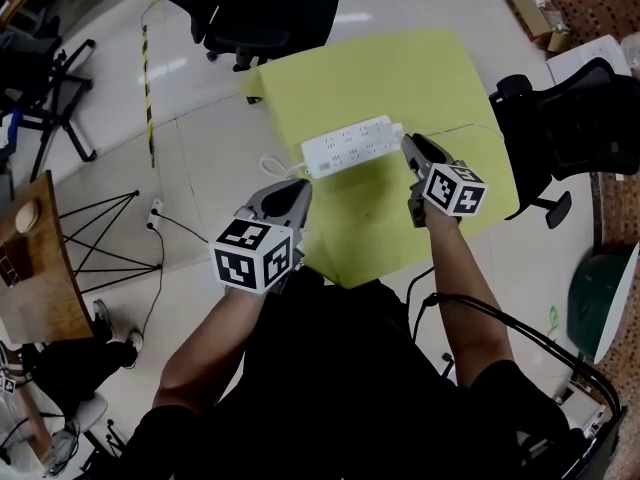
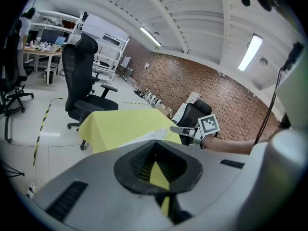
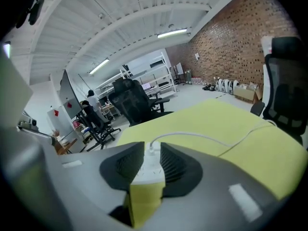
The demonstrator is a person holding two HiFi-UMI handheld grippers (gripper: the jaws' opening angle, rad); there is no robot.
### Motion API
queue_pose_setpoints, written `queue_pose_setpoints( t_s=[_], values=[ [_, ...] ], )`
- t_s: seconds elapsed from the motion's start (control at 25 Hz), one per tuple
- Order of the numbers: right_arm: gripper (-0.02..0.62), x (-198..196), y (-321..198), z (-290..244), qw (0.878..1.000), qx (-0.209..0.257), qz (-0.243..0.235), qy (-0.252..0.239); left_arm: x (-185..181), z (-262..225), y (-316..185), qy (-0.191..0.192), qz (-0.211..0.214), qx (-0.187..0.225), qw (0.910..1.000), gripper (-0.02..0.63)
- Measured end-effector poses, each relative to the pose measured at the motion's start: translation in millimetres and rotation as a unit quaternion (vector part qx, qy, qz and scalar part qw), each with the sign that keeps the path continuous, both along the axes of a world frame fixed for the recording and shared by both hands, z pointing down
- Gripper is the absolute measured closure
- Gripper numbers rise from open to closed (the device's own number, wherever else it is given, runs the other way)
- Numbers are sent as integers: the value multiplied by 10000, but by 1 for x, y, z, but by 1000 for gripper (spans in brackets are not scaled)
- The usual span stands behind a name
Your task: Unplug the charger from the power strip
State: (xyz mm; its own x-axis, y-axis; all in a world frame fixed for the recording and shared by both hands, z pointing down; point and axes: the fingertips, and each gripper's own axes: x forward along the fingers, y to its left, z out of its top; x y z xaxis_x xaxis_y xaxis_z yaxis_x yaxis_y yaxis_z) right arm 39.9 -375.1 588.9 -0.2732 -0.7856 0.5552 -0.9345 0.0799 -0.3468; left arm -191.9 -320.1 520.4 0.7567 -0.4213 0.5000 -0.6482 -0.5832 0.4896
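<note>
Left fingers (image 2: 134, 166) together, right fingers (image 3: 121, 168) apart by power strip (image 1: 350, 145), yellow table (image 1: 400, 68), brick wall (image 3: 231, 37)

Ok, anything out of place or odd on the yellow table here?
Nothing stands out. The power strip lies flat but slanted on the yellow table, with a thin white cable running from it across the top. No spill or damage shows.

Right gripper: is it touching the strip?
Cannot tell. Right gripper view: the strip lies between the jaws of the right gripper; no gap or contact is plain.
</note>
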Motion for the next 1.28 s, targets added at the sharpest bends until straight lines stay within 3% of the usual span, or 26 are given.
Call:
queue_pose_setpoints(
  t_s=[0.56, 0.92, 1.28],
  values=[
    [511, -3, -18, 8, 9996, -24, 12, 274, -16, 5, -3, 22, -114, -62, 9999, 600],
    [562, -7, -22, 7, 9995, -24, -149, 274, -12, 7, -1, 14, -205, -110, 9997, 600],
    [568, -8, -24, -3, 9994, 25, -296, 177, -15, 4, 5, -9, -459, -181, 9988, 600]
  ],
)
